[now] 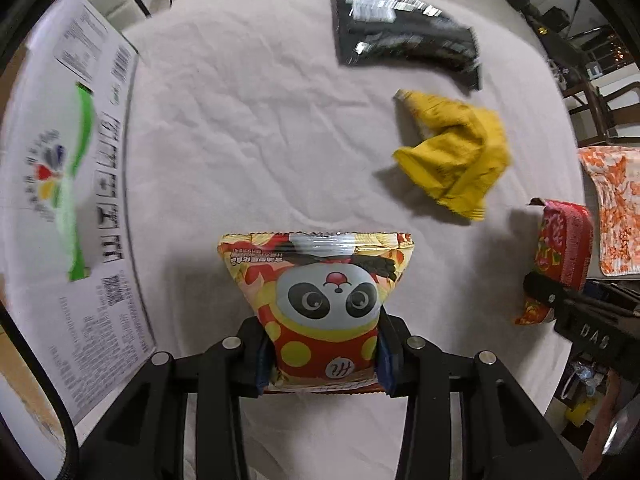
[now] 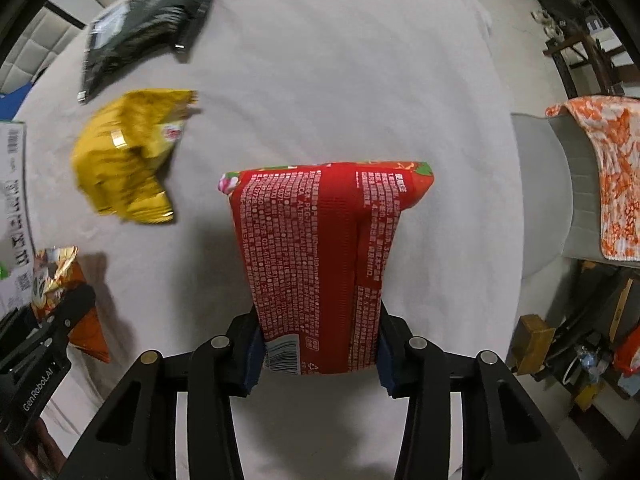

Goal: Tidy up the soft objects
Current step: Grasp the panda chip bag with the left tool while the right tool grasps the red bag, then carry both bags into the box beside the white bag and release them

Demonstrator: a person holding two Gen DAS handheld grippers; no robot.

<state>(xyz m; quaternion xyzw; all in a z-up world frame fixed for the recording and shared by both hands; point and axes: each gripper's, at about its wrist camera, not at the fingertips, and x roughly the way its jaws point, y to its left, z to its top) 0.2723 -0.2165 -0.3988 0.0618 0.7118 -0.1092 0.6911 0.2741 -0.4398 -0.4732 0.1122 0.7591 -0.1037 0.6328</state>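
The left tool (image 1: 322, 354) is clenched on a panda snack bag (image 1: 320, 300), its blue-padded fingers (image 1: 264, 356) pressing the bag's lower sides so the printed panda face points away from the camera and the sealed top edge hangs above the white sheet (image 1: 248, 120). Ahead and to the right of this tool lies a crumpled yellow snack bag (image 1: 456, 152), and farther ahead a black snack bag (image 1: 404, 28) lies flat on the sheet, apart from the yellow one. To the left of the left tool stands a white cardboard box (image 1: 60, 184) with a green swoosh and printed text on its flap; what it holds cannot be seen. The right tool (image 2: 318, 356) grips a red snack bag (image 2: 324, 256) by its lower end, the back with fine white print and a barcode facing the camera. In the left wrist view this red bag shows at the right edge, held by the other black tool. To the right tool's left, the yellow and black bags rest on the sheet, and off to its right an orange patterned cloth (image 2: 608, 184) is draped over a grey piece of furniture.
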